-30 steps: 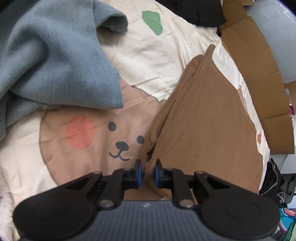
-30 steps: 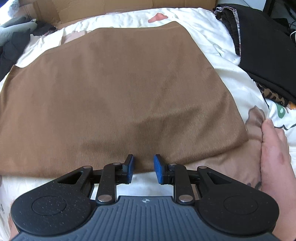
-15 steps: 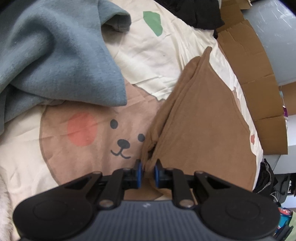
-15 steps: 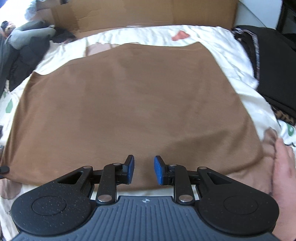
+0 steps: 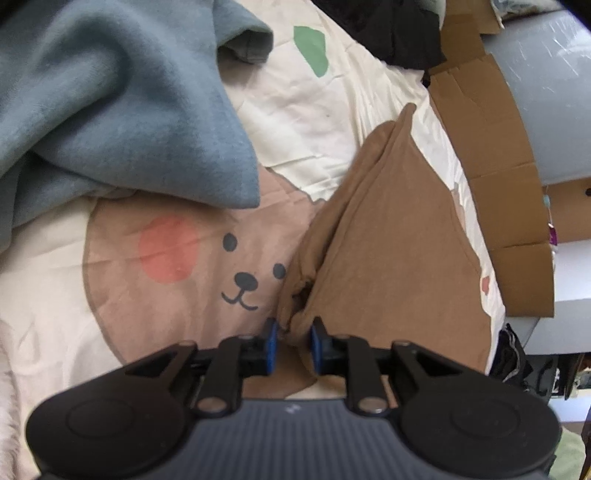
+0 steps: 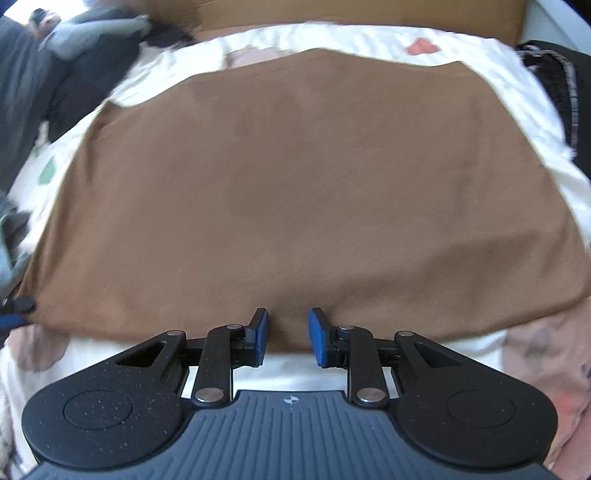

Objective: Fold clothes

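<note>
A brown garment [image 5: 399,240] lies folded flat on the bear-print bedsheet [image 5: 166,295]. My left gripper [image 5: 293,339] is at its bunched near-left corner. The jaws are opening, and the corner still sits between the blue pads, no longer squeezed. In the right wrist view the same garment [image 6: 314,184] spreads wide and smooth. My right gripper [image 6: 288,332] hovers open at the middle of its near hem, with no cloth pinched. The left gripper's tip [image 6: 14,310] shows at the garment's left corner.
A blue-grey sweatshirt [image 5: 110,110] is heaped to the upper left on the sheet. Cardboard [image 5: 491,129] lines the far side of the bed. Dark clothes lie at the back [image 5: 388,29] and on the right [image 6: 576,92]. Grey clothes [image 6: 55,55] are piled at the left.
The left jaws have parted a little around the brown corner. The right gripper has slid left along the near hem, and the hand seen at the right has left the view.
</note>
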Demonstrator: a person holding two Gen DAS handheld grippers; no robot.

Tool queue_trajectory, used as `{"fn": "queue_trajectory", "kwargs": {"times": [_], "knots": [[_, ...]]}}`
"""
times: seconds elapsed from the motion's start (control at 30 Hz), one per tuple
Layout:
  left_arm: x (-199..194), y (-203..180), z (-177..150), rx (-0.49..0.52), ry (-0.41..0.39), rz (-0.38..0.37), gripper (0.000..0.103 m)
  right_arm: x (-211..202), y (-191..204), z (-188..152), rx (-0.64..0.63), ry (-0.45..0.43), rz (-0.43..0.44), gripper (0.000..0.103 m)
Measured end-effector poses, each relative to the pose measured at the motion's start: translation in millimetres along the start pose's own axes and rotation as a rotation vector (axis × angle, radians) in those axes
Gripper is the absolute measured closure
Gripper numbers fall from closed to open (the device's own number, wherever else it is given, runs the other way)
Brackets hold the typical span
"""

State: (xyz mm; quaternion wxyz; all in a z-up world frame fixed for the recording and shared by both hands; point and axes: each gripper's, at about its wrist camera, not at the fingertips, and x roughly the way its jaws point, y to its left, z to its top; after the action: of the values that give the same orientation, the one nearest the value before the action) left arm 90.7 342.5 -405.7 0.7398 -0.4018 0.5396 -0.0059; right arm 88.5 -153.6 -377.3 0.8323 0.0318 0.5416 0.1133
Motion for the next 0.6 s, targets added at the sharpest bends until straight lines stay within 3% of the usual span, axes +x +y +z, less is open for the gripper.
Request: {"fn": "queue_trajectory", "kwargs": {"times": [0.07,0.17,0.27,0.37,0.6], "knots": [[-2,1,-1,0.013,0.004,0.005,0.08,-2,8,-6,-0.034,0.003,0.021,0.073],[-4,2,-3,0.042,0.023,0.023,0.066,-9,14,-8,-0.042,-0.024,0.038,0.073],[-8,1,-4,0.064,0.032,0.018,0.064,-17,19,-6,-0.035,-0.059,0.047,0.073],[-14,-1,-5,0.089,0.014,0.016,0.053,-17,27,0,-0.044,-0.073,0.065,0.073],[-13,-5,-4,0.127,-0.015,-0.011,0.049,4,40,1,-0.078,-0.018,0.083,0.074]]}}
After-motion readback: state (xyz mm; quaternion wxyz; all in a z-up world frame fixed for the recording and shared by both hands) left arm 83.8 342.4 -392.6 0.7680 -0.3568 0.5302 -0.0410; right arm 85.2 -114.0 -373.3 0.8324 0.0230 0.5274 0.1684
